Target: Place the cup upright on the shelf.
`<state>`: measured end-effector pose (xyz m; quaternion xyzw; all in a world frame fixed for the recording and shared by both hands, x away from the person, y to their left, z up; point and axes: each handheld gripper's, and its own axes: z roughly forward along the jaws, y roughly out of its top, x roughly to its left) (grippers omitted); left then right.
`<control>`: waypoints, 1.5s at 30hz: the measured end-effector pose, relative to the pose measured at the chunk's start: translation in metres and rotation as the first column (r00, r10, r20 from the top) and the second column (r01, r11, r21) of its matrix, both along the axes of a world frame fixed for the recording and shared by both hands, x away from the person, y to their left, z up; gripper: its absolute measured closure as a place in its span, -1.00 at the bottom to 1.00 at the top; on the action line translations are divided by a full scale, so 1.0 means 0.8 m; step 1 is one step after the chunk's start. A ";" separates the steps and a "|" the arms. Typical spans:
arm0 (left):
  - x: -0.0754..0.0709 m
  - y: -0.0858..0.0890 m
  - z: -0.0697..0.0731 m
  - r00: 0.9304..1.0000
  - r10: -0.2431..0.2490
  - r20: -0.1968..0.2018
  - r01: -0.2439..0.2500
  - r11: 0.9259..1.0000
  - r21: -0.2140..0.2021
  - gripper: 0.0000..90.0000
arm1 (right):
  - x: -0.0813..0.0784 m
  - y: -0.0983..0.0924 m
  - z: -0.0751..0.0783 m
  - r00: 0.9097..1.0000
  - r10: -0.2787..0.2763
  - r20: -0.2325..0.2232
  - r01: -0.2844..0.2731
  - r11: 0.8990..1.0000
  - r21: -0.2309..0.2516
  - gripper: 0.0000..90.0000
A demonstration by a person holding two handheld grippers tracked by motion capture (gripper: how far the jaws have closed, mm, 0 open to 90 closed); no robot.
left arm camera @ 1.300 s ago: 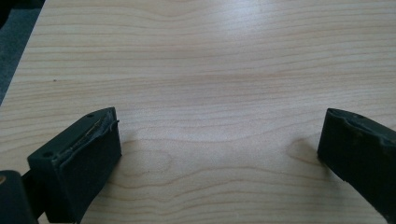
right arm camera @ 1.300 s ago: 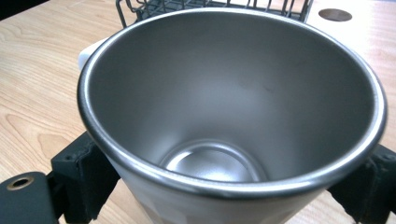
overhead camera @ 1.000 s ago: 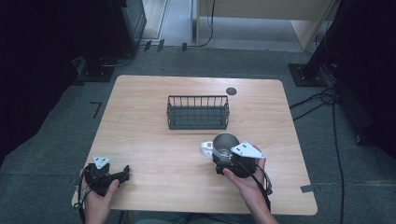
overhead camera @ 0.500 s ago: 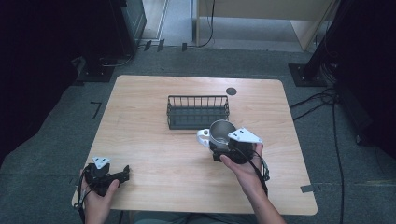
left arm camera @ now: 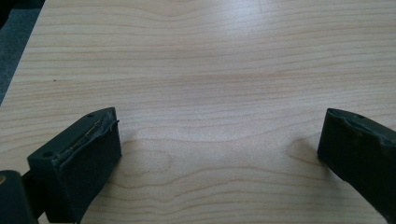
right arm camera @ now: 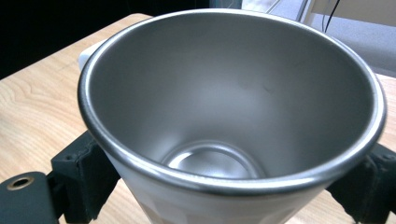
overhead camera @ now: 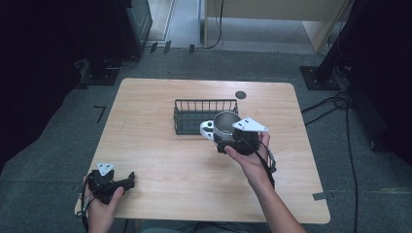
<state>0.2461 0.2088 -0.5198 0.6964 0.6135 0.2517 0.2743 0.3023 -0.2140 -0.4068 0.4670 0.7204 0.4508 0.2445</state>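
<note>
A steel mug [overhead camera: 224, 122] with a white outside and a white handle hangs just above the table, right in front of the black wire basket [overhead camera: 194, 115]. My right gripper [overhead camera: 227, 140] is shut on it from the near side. In the right gripper view the mug [right arm camera: 224, 93] is empty, its open mouth faces the camera, and a black finger [right arm camera: 81, 175] presses against each side. My left gripper [overhead camera: 127, 180] rests at the table's front left corner, open. In the left gripper view its jaws stand wide apart over bare wood [left arm camera: 219, 93].
A small black disc [overhead camera: 240, 95] lies on the wooden table [overhead camera: 145, 145] behind the basket's right end. Dark equipment stands beyond the table's far left, and cables run over the floor at the right.
My right gripper has carried the mug away from the person and slightly left, up to the basket's front right corner. The left gripper has not moved.
</note>
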 end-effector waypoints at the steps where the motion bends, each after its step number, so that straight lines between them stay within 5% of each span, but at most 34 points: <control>1: 0.000 0.000 0.000 1.000 0.000 0.000 0.000 1.000 0.000 -1.00 | 0.003 0.000 0.001 1.000 -0.002 0.001 0.002 1.000 0.001 -0.82; 25: 0.000 0.000 0.000 1.000 -0.003 0.001 0.003 1.000 -0.001 -1.00 | 0.084 0.020 0.030 0.999 -0.046 0.003 0.046 0.999 -0.018 -0.82; 39: 0.000 0.000 0.000 1.000 -0.005 0.000 0.005 1.000 0.000 -1.00 | 0.123 0.033 0.030 0.997 -0.073 -0.008 0.073 0.997 -0.012 -0.82; 42: 0.000 0.000 0.000 1.000 -0.006 0.000 0.006 1.000 -0.001 -1.00 | 0.132 0.033 0.028 0.997 -0.070 -0.032 0.070 0.997 0.031 -0.82; 45: 0.000 0.000 0.000 1.000 -0.007 0.000 0.007 1.000 -0.001 -1.00 | 0.140 0.036 0.025 0.996 -0.081 -0.028 0.081 0.997 0.007 -0.82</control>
